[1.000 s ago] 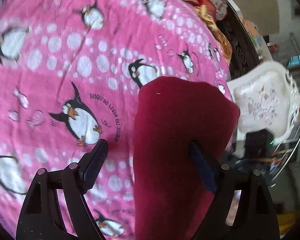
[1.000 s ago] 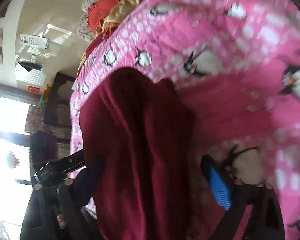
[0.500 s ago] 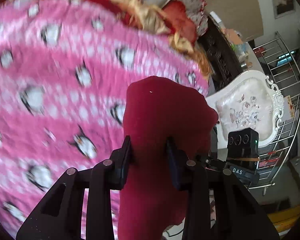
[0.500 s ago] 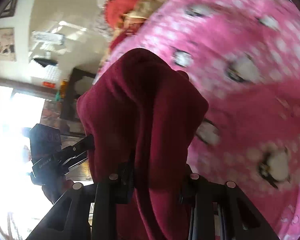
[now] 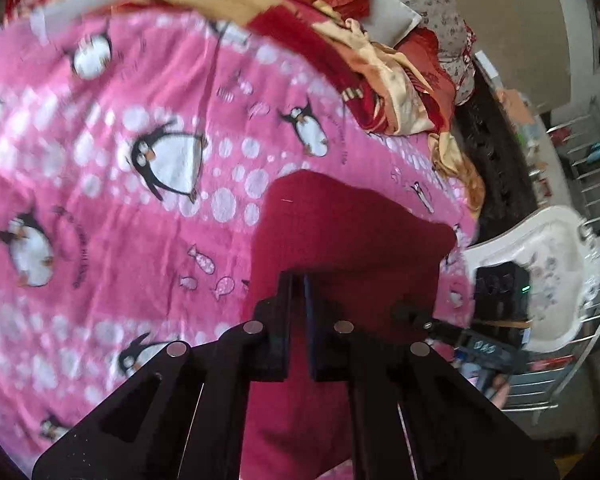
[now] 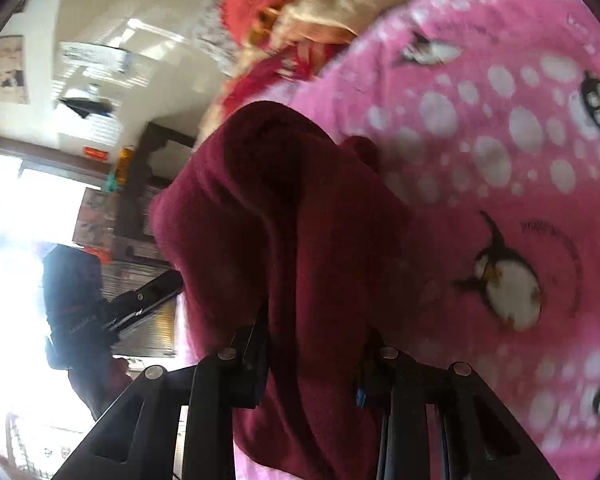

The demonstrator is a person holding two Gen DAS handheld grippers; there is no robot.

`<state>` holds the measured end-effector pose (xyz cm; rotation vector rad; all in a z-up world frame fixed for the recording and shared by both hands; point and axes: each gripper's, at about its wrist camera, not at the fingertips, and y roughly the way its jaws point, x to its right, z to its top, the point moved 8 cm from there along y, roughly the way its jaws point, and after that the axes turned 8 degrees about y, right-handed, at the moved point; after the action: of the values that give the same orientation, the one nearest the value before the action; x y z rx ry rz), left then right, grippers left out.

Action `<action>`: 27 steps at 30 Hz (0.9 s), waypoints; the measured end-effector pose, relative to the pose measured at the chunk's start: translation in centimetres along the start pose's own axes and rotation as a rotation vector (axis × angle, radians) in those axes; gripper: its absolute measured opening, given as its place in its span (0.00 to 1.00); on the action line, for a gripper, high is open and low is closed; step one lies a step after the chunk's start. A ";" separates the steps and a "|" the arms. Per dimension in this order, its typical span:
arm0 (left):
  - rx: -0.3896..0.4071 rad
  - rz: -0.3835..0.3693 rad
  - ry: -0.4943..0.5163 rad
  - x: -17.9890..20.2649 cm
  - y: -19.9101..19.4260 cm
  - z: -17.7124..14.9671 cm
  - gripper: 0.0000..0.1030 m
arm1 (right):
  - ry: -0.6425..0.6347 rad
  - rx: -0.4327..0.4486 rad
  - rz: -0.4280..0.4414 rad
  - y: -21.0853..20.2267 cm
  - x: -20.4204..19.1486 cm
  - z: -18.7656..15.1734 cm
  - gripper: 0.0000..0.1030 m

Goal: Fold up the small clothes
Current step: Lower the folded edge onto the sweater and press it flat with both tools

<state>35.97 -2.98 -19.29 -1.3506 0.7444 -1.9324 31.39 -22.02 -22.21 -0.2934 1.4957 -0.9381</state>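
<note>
— Pinching what, the left claw (image 5: 297, 300)?
— The maroon garment (image 5: 352, 236), lower centre of the left view, pressed thin between both fingers, above the pink penguin blanket (image 5: 120, 220).
— And the right claw (image 6: 312, 356)?
— Clamped on a thick fold of the same cloth (image 6: 284, 208), lower centre.

The garment (image 5: 352, 240) hangs over the blanket (image 5: 112, 216), clamped in the left gripper (image 5: 297, 312) at 6 o'clock. Bedding pile (image 5: 364, 52) lies at 1 o'clock, chair (image 5: 540, 264) at 3 o'clock.
</note>
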 end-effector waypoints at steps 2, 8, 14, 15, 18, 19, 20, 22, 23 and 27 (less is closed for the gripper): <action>0.009 0.000 0.012 -0.3 0.1 -0.1 0.03 | -0.009 0.001 0.009 0.3 0.6 0.4 0.31; 0.007 0.095 0.131 0.6 -2.0 -5.0 0.71 | 0.000 0.098 0.048 -4.5 0.3 -2.2 0.60; -0.041 0.165 0.202 0.0 -0.6 -13.3 0.72 | -0.039 0.116 -0.032 -4.9 0.8 -9.6 0.84; -0.050 0.154 0.175 -0.2 0.1 -14.5 0.72 | -0.047 0.105 -0.042 -4.2 1.1 -10.4 0.82; -0.042 0.157 0.167 0.1 1.1 -16.0 0.67 | -0.030 0.062 -0.115 -1.5 2.5 -11.6 0.54; -0.029 0.166 0.175 0.4 1.0 -16.0 0.63 | -0.011 0.055 -0.118 -0.9 2.9 -11.5 0.46; -0.030 0.147 0.167 0.6 1.1 -16.0 0.48 | 0.010 0.058 -0.111 -0.5 3.2 -11.4 0.46; -0.031 0.149 0.131 0.6 1.1 -15.9 0.25 | 0.019 0.066 -0.113 -0.1 3.3 -11.2 0.30; -0.036 0.147 0.136 0.9 0.8 -15.8 0.18 | 0.024 0.065 -0.109 -0.1 3.5 -11.2 0.26; 0.004 0.115 0.162 2.8 -1.7 -15.6 0.14 | 0.036 0.060 -0.053 -2.1 3.6 -12.0 0.18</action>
<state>20.10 -2.86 -21.14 -1.1336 0.8759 -1.9662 18.98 -21.33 -24.73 -0.2750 1.4965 -1.0330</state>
